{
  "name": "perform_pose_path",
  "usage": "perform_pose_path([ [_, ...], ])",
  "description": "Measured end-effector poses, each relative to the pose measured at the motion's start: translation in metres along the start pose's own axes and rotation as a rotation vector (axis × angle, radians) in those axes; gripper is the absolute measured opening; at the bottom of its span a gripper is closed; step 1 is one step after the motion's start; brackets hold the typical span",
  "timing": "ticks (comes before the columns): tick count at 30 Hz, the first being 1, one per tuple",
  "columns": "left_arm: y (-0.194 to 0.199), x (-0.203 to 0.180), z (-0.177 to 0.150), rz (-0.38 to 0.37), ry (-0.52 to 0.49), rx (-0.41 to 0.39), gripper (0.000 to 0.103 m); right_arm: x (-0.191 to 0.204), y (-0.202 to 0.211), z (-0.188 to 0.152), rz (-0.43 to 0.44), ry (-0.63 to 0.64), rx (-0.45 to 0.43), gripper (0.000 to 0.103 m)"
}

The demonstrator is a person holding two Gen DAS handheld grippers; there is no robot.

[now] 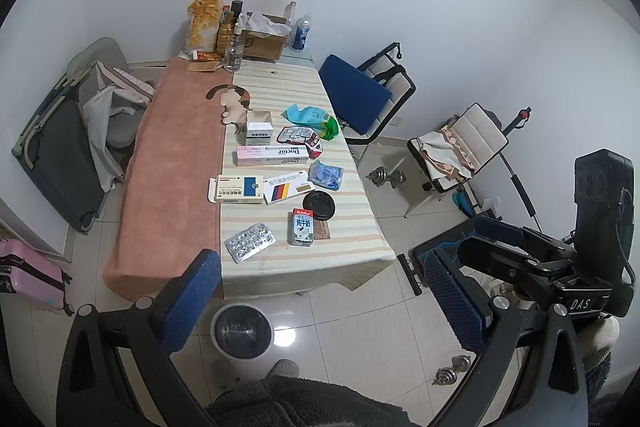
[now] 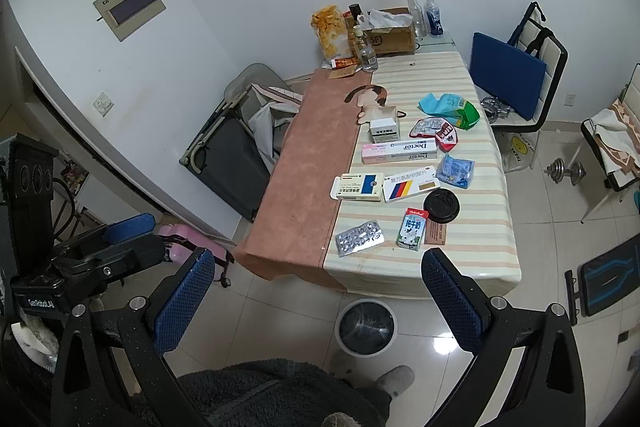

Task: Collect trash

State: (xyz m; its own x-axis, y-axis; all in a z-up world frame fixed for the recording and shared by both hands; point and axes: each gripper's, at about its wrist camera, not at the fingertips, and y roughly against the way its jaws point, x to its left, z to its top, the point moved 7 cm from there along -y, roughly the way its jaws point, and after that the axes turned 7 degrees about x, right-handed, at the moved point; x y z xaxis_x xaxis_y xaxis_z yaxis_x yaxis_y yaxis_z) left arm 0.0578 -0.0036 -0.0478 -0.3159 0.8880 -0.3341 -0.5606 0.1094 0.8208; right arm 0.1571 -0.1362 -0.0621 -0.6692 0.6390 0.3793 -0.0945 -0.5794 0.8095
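Two claws [image 1: 320, 303] [image 2: 318, 303] gape above bin [image 2: 367, 327], cluttered table [image 2: 480, 251] beyond.

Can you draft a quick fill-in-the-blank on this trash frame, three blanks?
1. The trash bin stands on the ____, at the table's near end.
2. The blister pack lies on the ____ tablecloth.
3. Both the left gripper and the right gripper have their jaws ____, holding nothing.
4. The black cup lid lies beside the ____ carton.

Missing words: floor; striped; open; milk

Left gripper [image 1: 320, 301] — jaws wide apart, empty, right gripper [image 2: 318, 297] — jaws equally spread
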Motion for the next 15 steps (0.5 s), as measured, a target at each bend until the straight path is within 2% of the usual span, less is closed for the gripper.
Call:
perform_pose_path([
  [15, 0.0001, -0.0003, -0.0016, 0.000, -0.001, -0.002, 0.103, 0.0049, 0.0025, 0.0039, 0.008, 0.020, 0.001, 0.103],
])
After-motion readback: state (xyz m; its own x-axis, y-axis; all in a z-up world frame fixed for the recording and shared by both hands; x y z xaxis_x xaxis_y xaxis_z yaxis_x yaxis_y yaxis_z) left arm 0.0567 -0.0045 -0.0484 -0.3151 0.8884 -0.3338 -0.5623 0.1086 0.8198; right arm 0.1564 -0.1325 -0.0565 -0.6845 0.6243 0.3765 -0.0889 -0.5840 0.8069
